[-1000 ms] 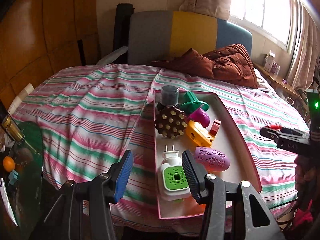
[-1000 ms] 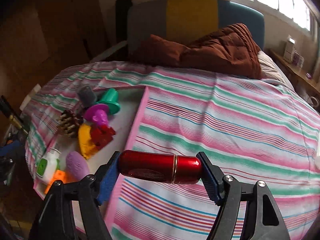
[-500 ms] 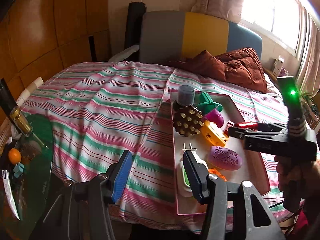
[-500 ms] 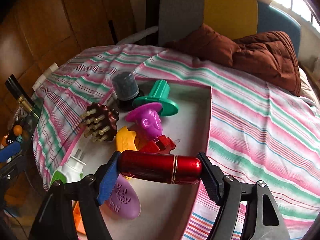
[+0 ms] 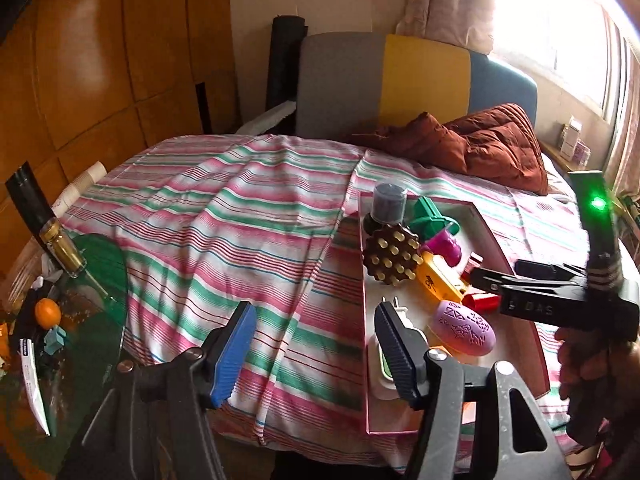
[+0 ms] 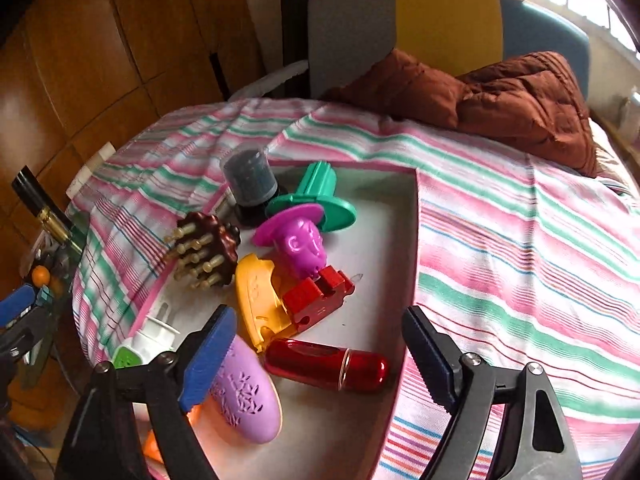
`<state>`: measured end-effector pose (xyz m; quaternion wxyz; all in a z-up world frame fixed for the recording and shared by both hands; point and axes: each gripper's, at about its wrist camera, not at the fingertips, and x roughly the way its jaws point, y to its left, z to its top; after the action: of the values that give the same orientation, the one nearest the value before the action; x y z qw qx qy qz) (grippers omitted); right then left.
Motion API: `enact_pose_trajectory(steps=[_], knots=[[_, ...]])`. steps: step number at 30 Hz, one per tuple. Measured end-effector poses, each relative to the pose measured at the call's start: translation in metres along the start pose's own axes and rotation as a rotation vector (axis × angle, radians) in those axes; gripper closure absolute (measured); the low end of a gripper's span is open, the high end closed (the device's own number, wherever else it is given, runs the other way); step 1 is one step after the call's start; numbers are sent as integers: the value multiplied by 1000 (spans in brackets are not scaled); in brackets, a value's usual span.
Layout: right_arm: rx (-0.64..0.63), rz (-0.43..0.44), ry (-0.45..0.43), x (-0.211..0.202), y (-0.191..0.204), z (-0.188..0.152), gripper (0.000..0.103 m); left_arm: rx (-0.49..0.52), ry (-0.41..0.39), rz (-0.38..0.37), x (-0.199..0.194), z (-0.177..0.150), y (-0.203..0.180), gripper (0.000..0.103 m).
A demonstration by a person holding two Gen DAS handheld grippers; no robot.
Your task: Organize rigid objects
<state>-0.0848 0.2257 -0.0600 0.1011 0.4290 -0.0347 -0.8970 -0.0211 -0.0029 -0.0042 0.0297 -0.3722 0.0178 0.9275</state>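
A pink-rimmed tray (image 6: pixel 412 240) (image 5: pixel 490 236) lies on the striped bed. In it are a red metal tube (image 6: pixel 326 364) (image 5: pixel 482 302), a lilac oval case (image 6: pixel 246 396) (image 5: pixel 464 328), a yellow piece (image 6: pixel 256 296), a red block (image 6: pixel 320 298), a purple toy (image 6: pixel 298 240), a green cap (image 6: pixel 320 200), a brown pegged disc (image 6: pixel 206 252) and a white-green plug (image 6: pixel 146 344). My right gripper (image 6: pixel 320 356) is open just above the tube, which lies loose on the tray floor. My left gripper (image 5: pixel 314 352) is open and empty over the bed's near edge, left of the tray.
A brown quilt (image 6: pixel 500 92) lies at the head of the bed by a grey, yellow and blue headboard (image 5: pixel 400 80). A green glass table (image 5: pixel 92 280) with a bottle (image 5: pixel 48 236) and an orange (image 5: pixel 47 312) stands at the left.
My right gripper lowered into the tray and opened, leaving the red tube lying on the tray floor. The left gripper drifted slightly left and stayed open.
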Motion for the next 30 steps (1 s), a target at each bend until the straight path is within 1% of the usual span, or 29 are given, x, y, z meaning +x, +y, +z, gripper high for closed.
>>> enact_pose_trajectory(steps=[4, 9, 14, 18, 22, 26, 28, 30], knots=[[12, -29, -48, -21, 2, -7, 15, -16, -17, 27, -4, 1, -1, 40], [31, -118, -89, -47, 8, -25, 12, -25, -28, 25, -10, 0, -4, 40], [58, -187, -127, -68, 13, -47, 11, -47, -27, -7, -15, -5, -7, 40], [68, -200, -140, -77, 19, -60, 10, -37, -43, -3, -21, -7, -12, 40], [59, -197, -155, -82, 26, -66, 10, -38, -45, -21, -26, -8, -13, 40], [45, -200, -171, -86, 32, -67, 10, -35, -49, -19, -29, -9, -14, 40], [43, -201, -178, -87, 34, -66, 10, -34, -56, -12, -30, -9, -14, 43], [43, -201, -182, -88, 36, -66, 10, -33, -73, -2, -32, -9, -13, 52]])
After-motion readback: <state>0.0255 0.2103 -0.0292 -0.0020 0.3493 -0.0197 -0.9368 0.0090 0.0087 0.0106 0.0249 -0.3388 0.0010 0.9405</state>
